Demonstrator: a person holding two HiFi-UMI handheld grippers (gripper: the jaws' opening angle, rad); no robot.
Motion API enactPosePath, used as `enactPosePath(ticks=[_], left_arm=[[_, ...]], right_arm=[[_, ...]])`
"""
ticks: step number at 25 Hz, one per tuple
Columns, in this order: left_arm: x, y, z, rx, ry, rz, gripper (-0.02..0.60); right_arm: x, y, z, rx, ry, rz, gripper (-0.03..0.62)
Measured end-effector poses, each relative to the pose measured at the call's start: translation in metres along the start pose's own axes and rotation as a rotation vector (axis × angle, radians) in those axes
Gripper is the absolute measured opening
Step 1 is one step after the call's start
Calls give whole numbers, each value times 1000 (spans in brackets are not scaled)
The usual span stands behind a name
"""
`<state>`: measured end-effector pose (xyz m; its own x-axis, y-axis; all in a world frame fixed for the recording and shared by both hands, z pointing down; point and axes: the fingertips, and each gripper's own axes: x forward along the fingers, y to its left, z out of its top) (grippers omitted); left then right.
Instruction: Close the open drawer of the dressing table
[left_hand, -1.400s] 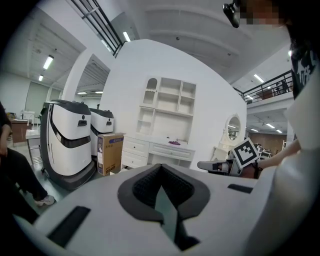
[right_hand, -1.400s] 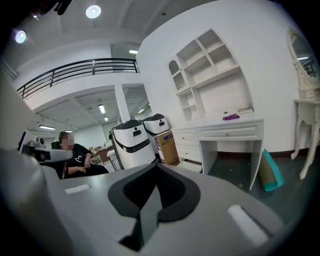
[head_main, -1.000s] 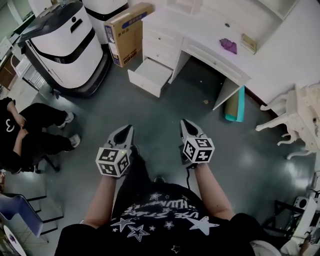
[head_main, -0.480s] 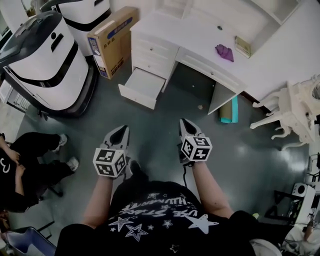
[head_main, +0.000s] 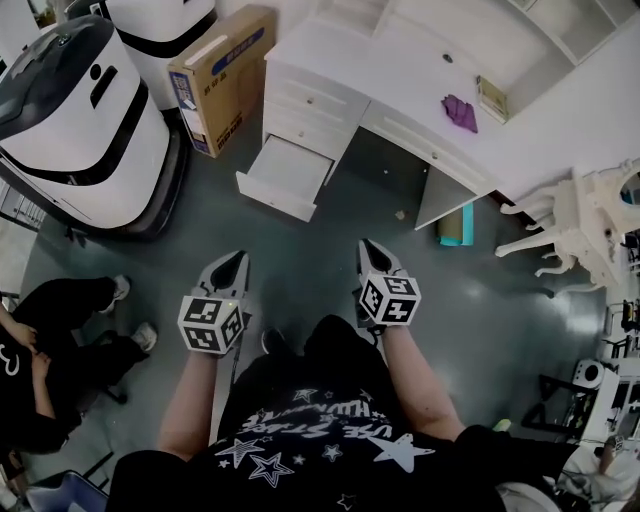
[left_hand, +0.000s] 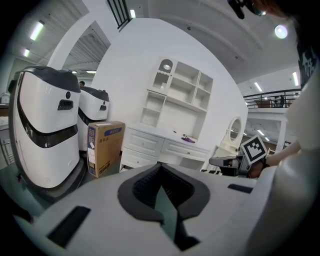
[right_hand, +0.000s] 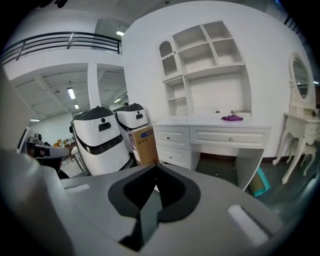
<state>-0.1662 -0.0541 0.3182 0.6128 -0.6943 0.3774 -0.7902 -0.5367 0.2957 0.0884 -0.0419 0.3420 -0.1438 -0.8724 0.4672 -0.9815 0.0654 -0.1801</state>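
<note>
Ahead of the left hand-held gripper (head_main: 238, 257), and well apart from it, the lowest drawer (head_main: 283, 178) of the white desk (head_main: 400, 60) stands pulled out, only its white bottom showing. Two more drawers above it sit flush. Beyond that gripper and to its left, a cardboard box (head_main: 215, 75) stands upright just beside the desk, its flaps shut, with two white machines (head_main: 75, 110) further left.

Forward of the right hand-held gripper (head_main: 369, 246), a purple cloth (head_main: 459, 112) lies on the desk top and a teal roll (head_main: 455, 225) leans under its far end. Both grippers hang over dark, glossy floor (head_main: 320, 240), each with its jaws pressed together and nothing between them.

A seated person (head_main: 60, 340) is off to the left gripper's side.

Open shelves (right_hand: 210, 55) rising from the desk back and an oval mirror (right_hand: 300, 80) at the far right show in the right gripper view. From the head view the mirror's face cannot be made out. In both gripper views the jaws themselves cover most of the drawer.
</note>
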Motion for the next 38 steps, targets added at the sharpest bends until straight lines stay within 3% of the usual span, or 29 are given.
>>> enactPosePath(ticks=[7, 15, 20, 27, 38], left_arm=[[27, 32, 1, -21, 16, 50, 9], [75, 82, 3, -23, 35, 153, 9], [110, 117, 3, -1, 52, 205, 9], [172, 151, -40, -31, 119, 203, 9], [244, 174, -146, -95, 262, 170, 9]], right_arm=[[54, -3, -13, 21, 55, 17, 3], [161, 4, -3, 10, 88, 78, 3], [232, 3, -21, 41, 151, 89, 3], [307, -14, -95, 164, 274, 12, 3], [379, -62, -210, 197, 417, -102, 3]])
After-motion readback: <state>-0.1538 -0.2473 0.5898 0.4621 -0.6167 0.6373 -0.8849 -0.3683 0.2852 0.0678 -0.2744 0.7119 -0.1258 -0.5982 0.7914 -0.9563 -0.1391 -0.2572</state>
